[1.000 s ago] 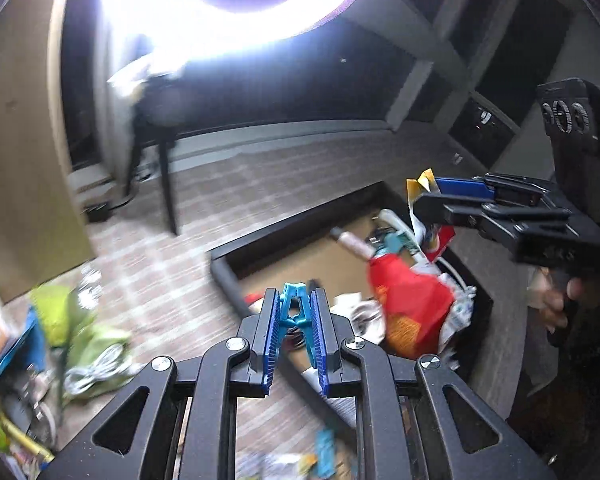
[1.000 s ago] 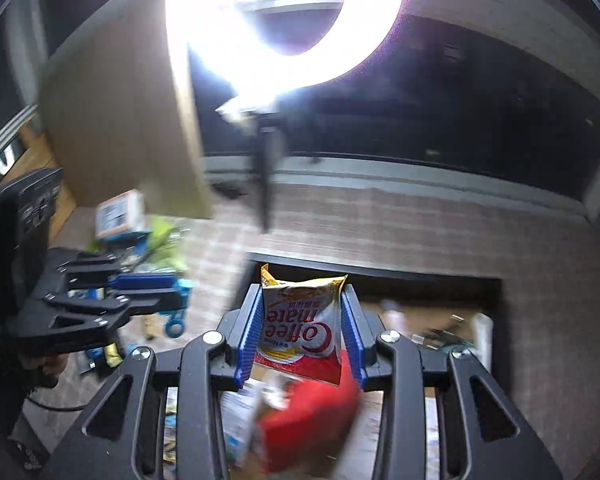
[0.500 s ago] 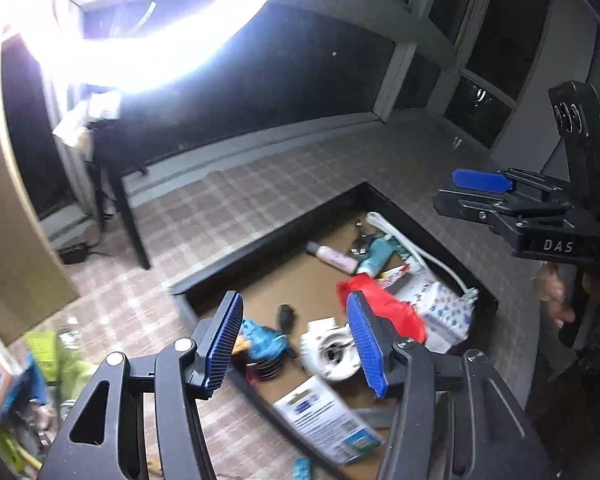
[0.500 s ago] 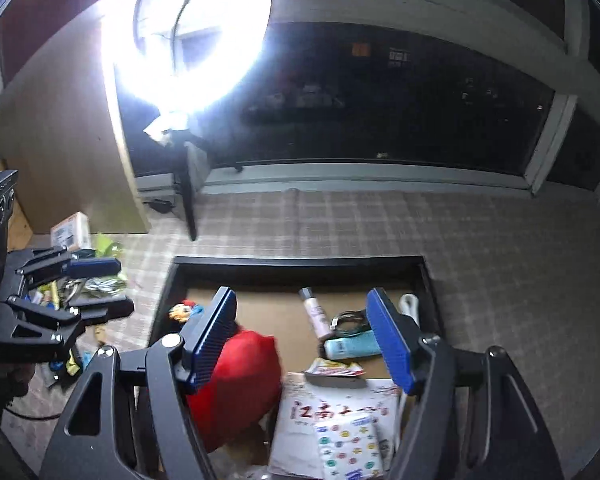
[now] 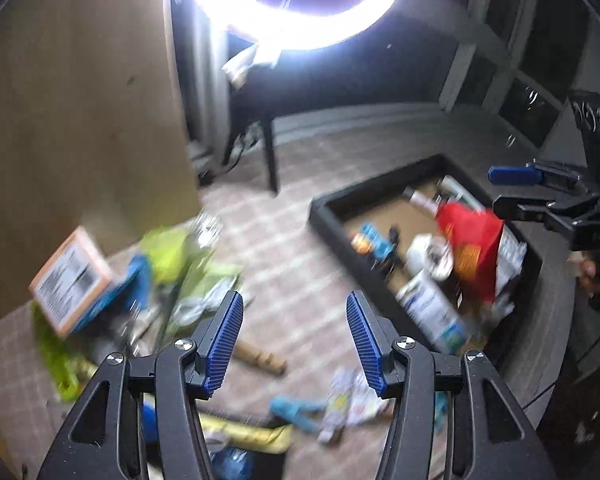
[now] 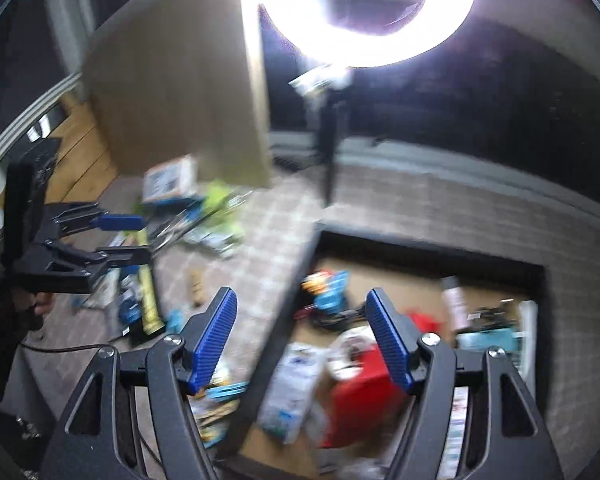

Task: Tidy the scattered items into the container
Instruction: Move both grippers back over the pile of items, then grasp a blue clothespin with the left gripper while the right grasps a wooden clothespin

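Note:
The container is a shallow black-walled tray (image 5: 324,220) on the checked floor, also in the right wrist view (image 6: 420,242). It holds a red bag (image 5: 470,246), a blue toy (image 5: 376,242), a white roll and packets. My left gripper (image 5: 294,338) is open and empty above scattered items left of the tray: an orange box (image 5: 70,280), green bags (image 5: 172,252), a tan stick (image 5: 260,356), a blue clip (image 5: 296,414). My right gripper (image 6: 302,338) is open and empty over the tray's left wall. Both views are blurred.
A wooden panel (image 5: 80,120) stands behind the scattered pile. A ring light on a black stand (image 5: 270,156) is at the back. A yellow tube (image 6: 148,292) and small packets lie on the floor left of the tray.
Both grippers have swung left, away from the tray's middle toward the scattered pile. A second ago the left held a blue toy and the right a coffee packet; both opened and stay empty.

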The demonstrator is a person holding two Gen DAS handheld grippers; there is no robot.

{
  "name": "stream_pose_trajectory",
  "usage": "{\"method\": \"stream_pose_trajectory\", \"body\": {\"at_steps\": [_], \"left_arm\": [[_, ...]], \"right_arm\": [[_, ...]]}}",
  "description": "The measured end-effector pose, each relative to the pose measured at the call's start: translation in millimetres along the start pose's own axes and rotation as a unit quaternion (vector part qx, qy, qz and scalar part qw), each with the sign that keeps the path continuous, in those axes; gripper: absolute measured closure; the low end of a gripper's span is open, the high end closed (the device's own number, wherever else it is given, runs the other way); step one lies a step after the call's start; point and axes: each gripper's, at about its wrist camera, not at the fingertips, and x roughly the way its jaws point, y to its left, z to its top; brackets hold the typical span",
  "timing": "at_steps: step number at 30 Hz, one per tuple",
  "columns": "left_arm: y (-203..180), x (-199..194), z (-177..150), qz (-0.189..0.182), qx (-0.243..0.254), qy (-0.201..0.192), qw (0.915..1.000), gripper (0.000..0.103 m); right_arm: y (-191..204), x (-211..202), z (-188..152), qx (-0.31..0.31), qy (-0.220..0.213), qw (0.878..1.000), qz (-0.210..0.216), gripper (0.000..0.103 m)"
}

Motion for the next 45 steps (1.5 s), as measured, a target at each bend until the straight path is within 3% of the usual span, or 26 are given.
{"method": "stream_pose_trajectory", "body": {"at_steps": [4,8,13,17,22,27,34,36,37,39,45], "left_arm": [[13,10,-32,0.009,-0.022,0.038,0.9990,0.065],[7,24,-60,-0.002,-0.040,0.062,0.9973,0.065],[-14,36,-87,-0.037,-0.071,0.074,0.9941,0.077],[-18,55,-92,-0.022,-0.079,0.087,0.9929,0.079],[-16,71,-86,0.024,-0.069,0.100,0.9924,0.079],[-14,82,-90,0.022,-0.055,0.122,0.9908,0.078],[-20,93,-82,0.013,-0.036,0.121,0.9919,0.077],[-19,95,-79,0.015,-0.039,0.116,0.9923,0.081],[-17,95,-79,0.015,-0.042,0.115,0.9924,0.090],[-14,96,-78,0.019,-0.044,0.110,0.9928,0.099],[-3,90,-80,0.003,-0.079,0.096,0.9923,0.099]], "right_arm": [[38,38,-2,-0.028,0.047,0.998,0.036,0.051],[71,89,1,-0.052,0.088,0.993,0.060,0.055],[103,146,7,-0.082,0.136,0.984,0.078,0.061],[116,178,11,-0.107,0.160,0.979,0.069,0.061],[124,206,15,-0.122,0.180,0.974,0.071,0.062],[130,222,9,-0.150,0.200,0.967,0.050,0.066],[102,221,10,-0.114,0.206,0.971,0.049,0.090],[94,218,9,-0.101,0.205,0.972,0.051,0.090],[89,216,8,-0.095,0.204,0.973,0.046,0.090],[79,213,6,-0.079,0.199,0.976,0.042,0.090],[59,198,4,-0.037,0.181,0.981,0.050,0.090]]}}
